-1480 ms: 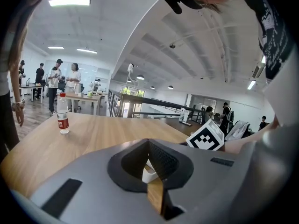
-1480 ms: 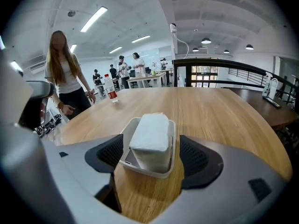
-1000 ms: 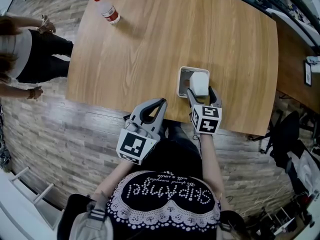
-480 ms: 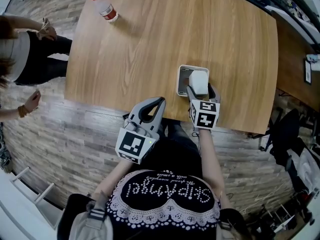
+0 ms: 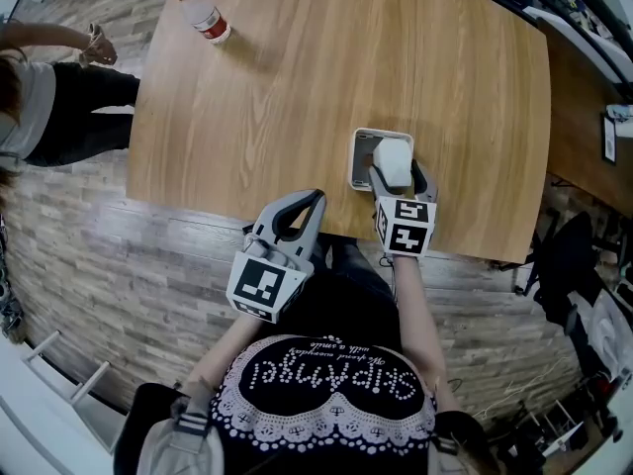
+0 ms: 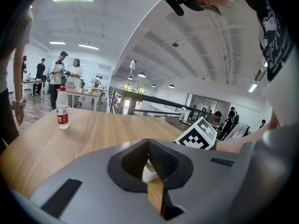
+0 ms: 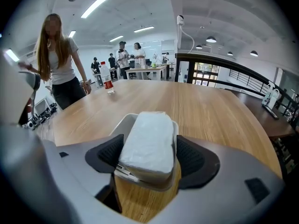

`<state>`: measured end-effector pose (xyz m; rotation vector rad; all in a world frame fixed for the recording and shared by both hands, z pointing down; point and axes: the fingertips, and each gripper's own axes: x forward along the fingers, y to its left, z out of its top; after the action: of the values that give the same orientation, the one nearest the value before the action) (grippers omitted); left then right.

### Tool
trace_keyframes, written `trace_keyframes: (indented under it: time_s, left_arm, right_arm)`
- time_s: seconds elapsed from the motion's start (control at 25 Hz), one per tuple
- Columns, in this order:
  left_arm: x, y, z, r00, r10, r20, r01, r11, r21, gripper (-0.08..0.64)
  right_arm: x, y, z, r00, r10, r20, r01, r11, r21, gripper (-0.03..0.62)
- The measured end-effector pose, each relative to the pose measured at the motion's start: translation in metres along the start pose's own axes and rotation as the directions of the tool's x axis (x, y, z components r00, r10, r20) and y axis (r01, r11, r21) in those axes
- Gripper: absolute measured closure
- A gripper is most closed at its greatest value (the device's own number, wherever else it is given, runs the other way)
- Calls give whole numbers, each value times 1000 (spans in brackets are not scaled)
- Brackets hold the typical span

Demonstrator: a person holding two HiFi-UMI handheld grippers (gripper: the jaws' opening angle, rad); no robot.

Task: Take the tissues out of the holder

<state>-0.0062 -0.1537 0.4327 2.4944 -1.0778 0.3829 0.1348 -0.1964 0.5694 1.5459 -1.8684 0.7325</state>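
A white tissue pack (image 5: 393,159) (image 7: 148,141) sits over a shallow grey-white holder (image 5: 358,146) (image 7: 122,122) near the table's front edge. My right gripper (image 5: 399,178) (image 7: 148,155) is shut on the pack, one pad on each long side. The pack's far end stands above the holder's rim. My left gripper (image 5: 316,198) (image 6: 149,146) is shut and empty. It hangs just off the table's front edge, to the left of the holder.
The wooden table (image 5: 297,67) stretches far ahead. A plastic bottle with a red cap (image 5: 203,16) (image 6: 61,108) stands at its far left corner. A person (image 5: 59,97) (image 7: 58,64) stands beside the table's left side. More tables and people are in the background.
My right gripper with the pack has shifted slightly forward over the holder. The person at the left has moved their arms. The left gripper has hardly moved.
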Motion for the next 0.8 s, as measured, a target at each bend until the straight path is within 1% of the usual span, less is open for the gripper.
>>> trace_keyframes:
  time_s: [0.12, 0.28, 0.64, 0.68, 0.76, 0.8]
  left_arm:
    - [1, 1, 1, 1000, -1, 1, 1, 1000, -3, 554]
    - [3, 2, 2, 1000, -5, -1, 5, 1000, -3, 554]
    - [5, 3, -1, 1000, -5, -6, 5, 1000, -13, 554]
    - [5, 4, -1, 1000, -5, -7, 5, 1000, -13, 554]
    - [4, 5, -1, 1000, -4, -10, 3, 1000, -13, 554]
    - [4, 6, -1, 1000, -3, -10, 3, 1000, -13, 554]
  right_arm:
    - [1, 5, 0, 1000, 11, -4, -11, 1000, -16, 235]
    - [5, 6, -2, 1000, 4, -10, -4, 999, -32, 235]
    - [11, 5, -10, 997, -54, -56, 48, 993, -107, 238]
    - [11, 5, -10, 997, -56, -58, 49, 993, -111, 241]
    - [12, 6, -8, 997, -50, -56, 43, 993, -111, 273]
    - [12, 6, -8, 997, -46, -55, 40, 993, -109, 279]
